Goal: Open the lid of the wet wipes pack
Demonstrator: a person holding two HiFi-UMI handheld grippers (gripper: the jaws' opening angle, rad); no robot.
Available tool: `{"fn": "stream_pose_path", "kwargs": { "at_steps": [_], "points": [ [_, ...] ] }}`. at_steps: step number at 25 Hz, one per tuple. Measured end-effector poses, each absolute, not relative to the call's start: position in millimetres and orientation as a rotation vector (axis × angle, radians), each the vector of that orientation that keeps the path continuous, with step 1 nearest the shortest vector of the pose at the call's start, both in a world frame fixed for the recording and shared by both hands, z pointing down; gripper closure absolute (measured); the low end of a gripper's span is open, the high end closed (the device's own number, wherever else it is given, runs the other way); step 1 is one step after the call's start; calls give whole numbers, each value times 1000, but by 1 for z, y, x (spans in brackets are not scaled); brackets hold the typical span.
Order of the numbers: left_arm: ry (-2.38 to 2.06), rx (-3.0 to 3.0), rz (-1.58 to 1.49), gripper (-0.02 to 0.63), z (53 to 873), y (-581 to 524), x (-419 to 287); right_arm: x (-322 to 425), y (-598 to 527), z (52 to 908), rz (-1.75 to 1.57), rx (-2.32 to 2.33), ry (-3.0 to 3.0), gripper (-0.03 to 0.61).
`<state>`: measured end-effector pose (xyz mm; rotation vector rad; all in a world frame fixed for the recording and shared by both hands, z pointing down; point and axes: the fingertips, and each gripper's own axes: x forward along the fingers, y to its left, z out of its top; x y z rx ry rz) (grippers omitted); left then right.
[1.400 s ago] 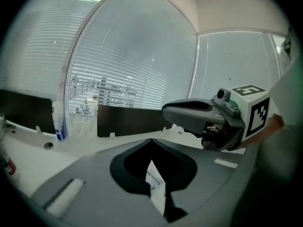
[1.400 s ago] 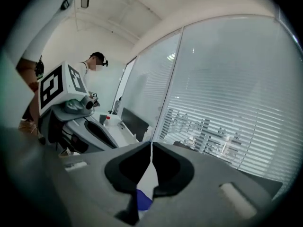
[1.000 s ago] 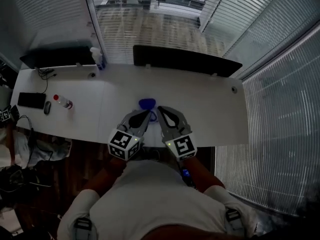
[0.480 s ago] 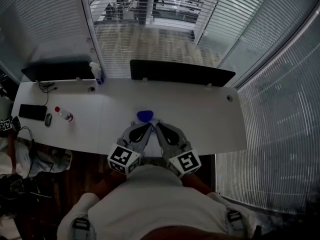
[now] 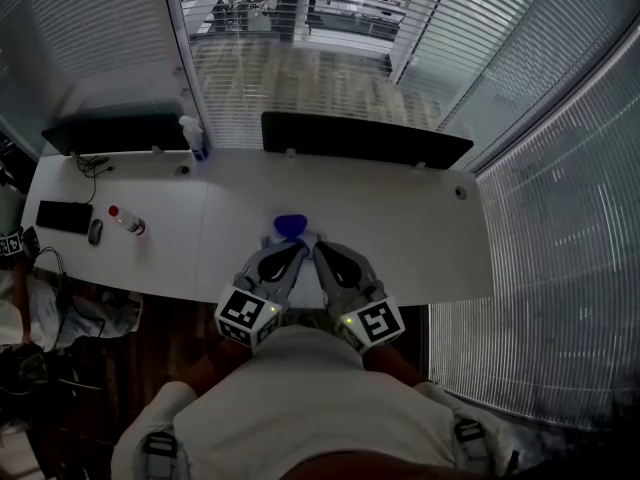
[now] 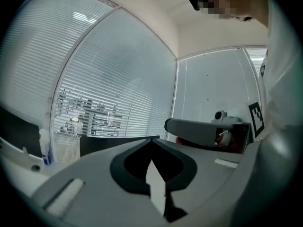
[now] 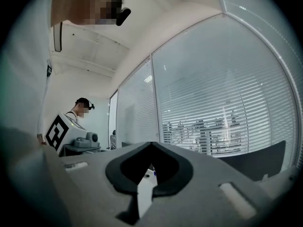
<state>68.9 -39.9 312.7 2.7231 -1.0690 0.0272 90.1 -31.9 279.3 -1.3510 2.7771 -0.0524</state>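
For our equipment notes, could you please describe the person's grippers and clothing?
Both the left gripper and right gripper are grey with dark-lined fingers; each carries a cube of black-and-white square markers. The person wears a light shirt.

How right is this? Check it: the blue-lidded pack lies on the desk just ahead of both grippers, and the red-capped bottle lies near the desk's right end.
One point is wrong: the head view shows the red-capped bottle near the desk's left end, not its right. The blue-lidded pack does lie ahead of the left gripper and right gripper.
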Motion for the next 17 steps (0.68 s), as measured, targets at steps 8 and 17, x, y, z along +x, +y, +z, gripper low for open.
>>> {"fn": "stream_pose_path", "kwargs": {
  "at_steps": [8,17],
  "points": [
    [-1079,2707,32,611,314,-39,64,84,-31,277,-49,-1326,2785,578],
    [-1083,2701,34,611,318,-43,53,74,-37,280,-54,-1323,2788,578]
  ]
}}
